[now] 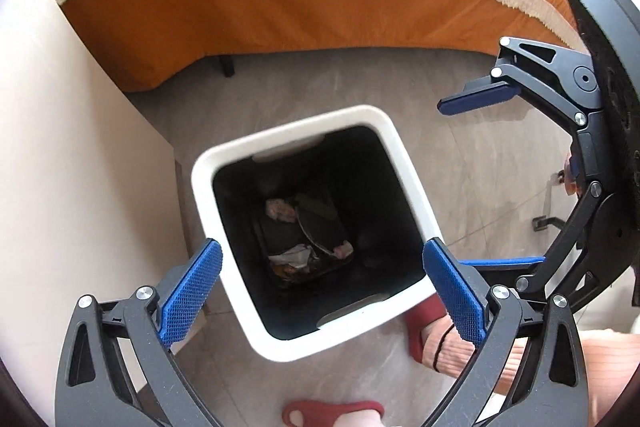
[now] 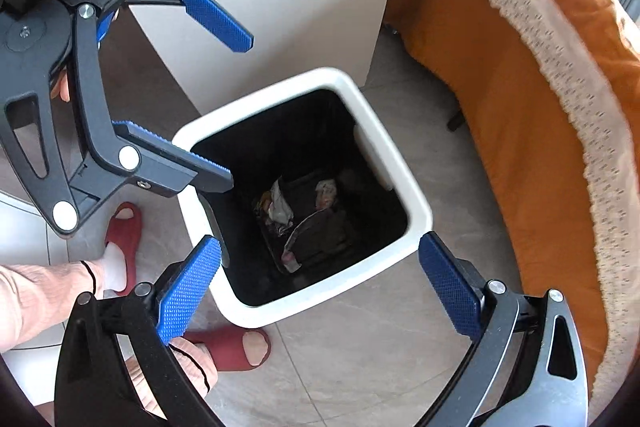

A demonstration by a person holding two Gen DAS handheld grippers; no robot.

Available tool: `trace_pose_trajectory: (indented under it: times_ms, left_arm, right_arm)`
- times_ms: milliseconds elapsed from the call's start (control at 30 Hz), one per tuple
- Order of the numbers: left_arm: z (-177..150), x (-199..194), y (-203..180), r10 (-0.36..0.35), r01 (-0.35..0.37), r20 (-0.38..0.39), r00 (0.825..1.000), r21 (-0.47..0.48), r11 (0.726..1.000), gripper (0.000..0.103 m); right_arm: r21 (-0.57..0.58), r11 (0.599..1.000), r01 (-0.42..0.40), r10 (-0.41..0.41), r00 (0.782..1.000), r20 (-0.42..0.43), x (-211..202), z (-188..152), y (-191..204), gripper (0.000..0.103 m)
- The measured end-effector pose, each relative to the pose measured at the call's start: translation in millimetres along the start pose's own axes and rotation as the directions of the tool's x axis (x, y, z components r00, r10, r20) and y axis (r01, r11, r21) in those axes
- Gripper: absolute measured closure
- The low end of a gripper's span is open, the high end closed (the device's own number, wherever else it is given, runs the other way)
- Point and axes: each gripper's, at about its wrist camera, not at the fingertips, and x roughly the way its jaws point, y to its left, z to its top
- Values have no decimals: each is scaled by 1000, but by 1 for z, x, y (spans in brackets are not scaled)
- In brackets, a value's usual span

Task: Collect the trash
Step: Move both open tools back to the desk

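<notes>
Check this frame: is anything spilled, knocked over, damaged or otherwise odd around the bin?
Nothing stands out. The white bin stands upright on the floor, its trash inside at the bottom. Both the left gripper and right gripper are open and empty.

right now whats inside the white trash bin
The white trash bin has a dark interior; at its bottom lies crumpled paper and wrapper trash on something dark and flat. The shadowed corners and anything beneath that pile cannot be seen.

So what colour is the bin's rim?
White rim, dark inside; the left wrist view shows it best.
</notes>
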Motion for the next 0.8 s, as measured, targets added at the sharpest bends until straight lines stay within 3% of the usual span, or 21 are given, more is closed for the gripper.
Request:
trace_pose_trajectory:
  times_ms: [267, 500, 700, 800]
  left_arm:
    - [17, -66, -13, 2, -1, 47, 999, -9, 1000, 5]
    - [28, -137, -20, 58, -52, 94, 994, -65, 997, 5]
    - [35, -226, -31, 78, -43, 195, 978, -175, 984, 5]
    - [37, -273, -43, 125, -78, 243, 962, -193, 978, 5]
  right_arm:
    - [12, 1000, 27, -27, 999, 41, -61, 29, 1, 4]
    - [56, 997, 60, -64, 995, 77, -135, 49, 7, 4]
    - [155, 983, 96, -117, 985, 128, -213, 62, 15, 4]
    - [230, 969, 92, -135, 975, 177, -259, 71, 19, 4]
